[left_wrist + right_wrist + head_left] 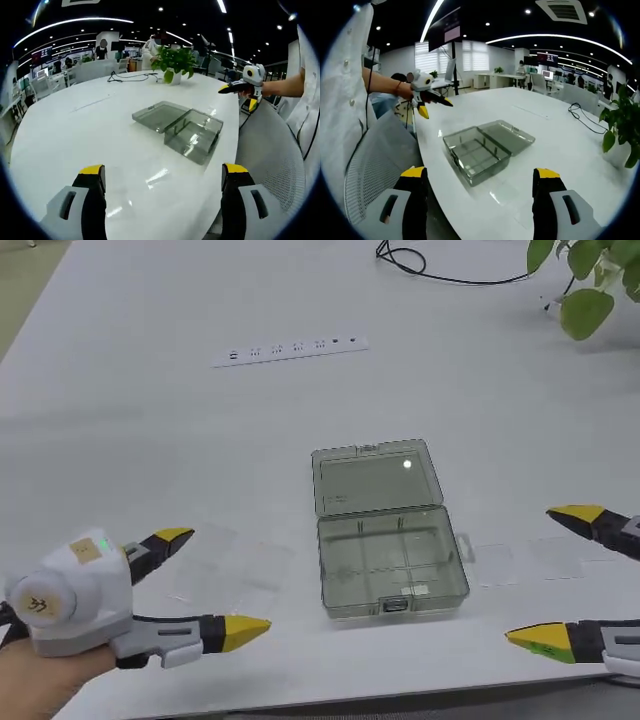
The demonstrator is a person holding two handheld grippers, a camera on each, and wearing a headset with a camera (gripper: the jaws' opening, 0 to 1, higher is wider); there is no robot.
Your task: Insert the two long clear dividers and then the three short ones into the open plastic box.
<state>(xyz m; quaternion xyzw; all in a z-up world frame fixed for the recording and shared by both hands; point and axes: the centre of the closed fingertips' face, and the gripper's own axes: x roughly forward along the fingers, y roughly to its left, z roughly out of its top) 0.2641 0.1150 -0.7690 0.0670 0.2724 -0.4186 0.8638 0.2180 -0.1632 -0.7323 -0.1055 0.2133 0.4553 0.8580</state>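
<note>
While the left gripper (215,582) and the right gripper (552,575) point forward, jaws wide apart and empty, the open plastic box (392,565) lies between them, with clear dividers (497,562) flat beside it.

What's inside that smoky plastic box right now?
The open box holds no loose items that I can make out. Faint lines cross its floor; whether they are moulded ribs or clear inserts is too hard to tell. Nothing covers it; its lid lies flat behind.
</note>
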